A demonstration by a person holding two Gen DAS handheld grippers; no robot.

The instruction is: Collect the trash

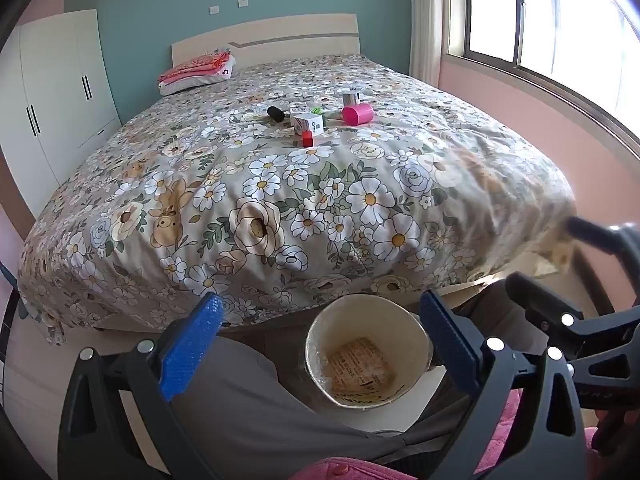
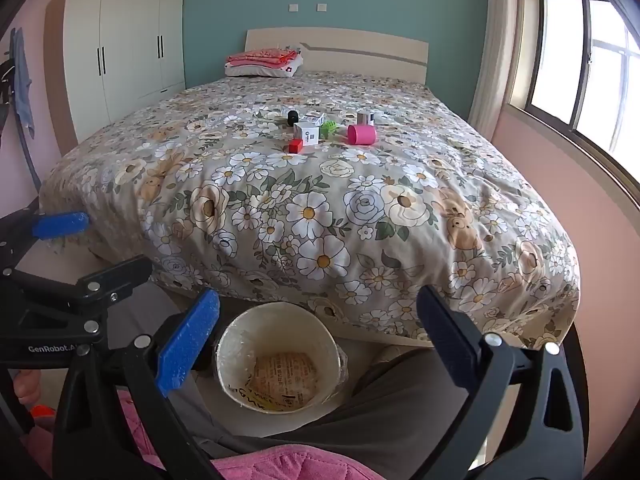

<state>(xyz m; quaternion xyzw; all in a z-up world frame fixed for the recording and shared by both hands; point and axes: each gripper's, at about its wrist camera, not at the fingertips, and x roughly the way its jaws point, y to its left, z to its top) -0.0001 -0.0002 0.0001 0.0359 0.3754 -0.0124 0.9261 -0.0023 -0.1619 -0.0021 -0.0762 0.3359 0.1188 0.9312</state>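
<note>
Small items lie in a cluster mid-bed: a pink cylinder (image 1: 357,114) (image 2: 361,134), a white box (image 1: 308,123) (image 2: 306,133), a red block (image 1: 307,138) (image 2: 295,145), a black cylinder (image 1: 275,114) (image 2: 293,117), a silver can (image 1: 351,98) (image 2: 365,118) and a green piece (image 2: 328,128). A cream paper bucket (image 1: 366,354) (image 2: 278,360) with a printed wrapper inside stands on the floor between my knees. My left gripper (image 1: 320,338) and right gripper (image 2: 318,334) are both open and empty, held above the bucket, far from the items.
The bed (image 1: 280,208) with a floral cover fills the middle. Folded pink clothes (image 1: 196,70) lie on a pillow by the headboard. A white wardrobe (image 1: 48,92) stands at the left, a window (image 1: 560,32) at the right. Each gripper shows in the other's view.
</note>
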